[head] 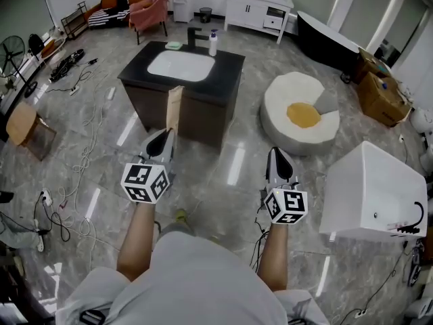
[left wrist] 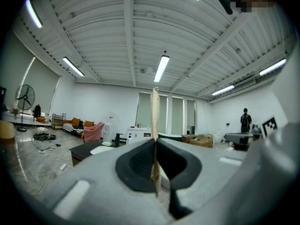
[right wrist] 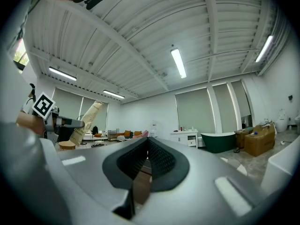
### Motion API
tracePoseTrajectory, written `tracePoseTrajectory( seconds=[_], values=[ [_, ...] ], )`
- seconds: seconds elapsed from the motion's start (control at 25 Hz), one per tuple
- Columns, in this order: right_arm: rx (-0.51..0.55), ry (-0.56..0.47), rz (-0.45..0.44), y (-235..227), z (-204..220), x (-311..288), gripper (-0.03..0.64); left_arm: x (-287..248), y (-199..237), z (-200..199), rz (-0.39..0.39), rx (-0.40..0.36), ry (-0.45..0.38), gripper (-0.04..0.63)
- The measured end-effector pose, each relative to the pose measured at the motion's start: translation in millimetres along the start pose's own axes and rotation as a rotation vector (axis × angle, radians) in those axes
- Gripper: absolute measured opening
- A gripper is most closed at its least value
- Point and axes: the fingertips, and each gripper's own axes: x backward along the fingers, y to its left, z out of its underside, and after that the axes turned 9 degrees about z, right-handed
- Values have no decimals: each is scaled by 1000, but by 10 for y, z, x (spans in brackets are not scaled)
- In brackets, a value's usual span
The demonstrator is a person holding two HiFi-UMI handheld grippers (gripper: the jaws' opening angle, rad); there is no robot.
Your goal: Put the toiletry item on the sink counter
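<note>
My left gripper (head: 167, 135) is shut on a tan toiletry tube (head: 174, 108) that sticks forward past its jaws. The tube points toward the black sink counter (head: 226, 66) with a white basin (head: 180, 65), which stands a step ahead on the floor. In the left gripper view the tube (left wrist: 154, 121) shows edge-on between the closed pads of the left gripper (left wrist: 154, 146). My right gripper (head: 279, 153) hangs to the right, shut with nothing in it (right wrist: 148, 142). The right gripper view catches the tube (right wrist: 86, 122) tilted at its left.
On the counter stand a black faucet (head: 194, 38), a white pump bottle (head: 213, 43) and a green soap dish (head: 174, 45). A white beanbag (head: 301, 114) and a white box (head: 375, 191) sit to the right. Cables (head: 74, 175) trail over the floor at left.
</note>
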Motion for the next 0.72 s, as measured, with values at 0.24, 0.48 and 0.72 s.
tracePoseTrajectory(
  seconds=[0.24,0.48,0.72],
  values=[
    [-6,-5,8,-97,87,-289,3,-263,143,72,4,6,-6,0],
    [10,0,17,-65,168,-797,3,-631,551,158,10,25,-8,0],
    [31,8,30,73,223,-1540,3,-1114,1173,232,24,50,0,0]
  ],
)
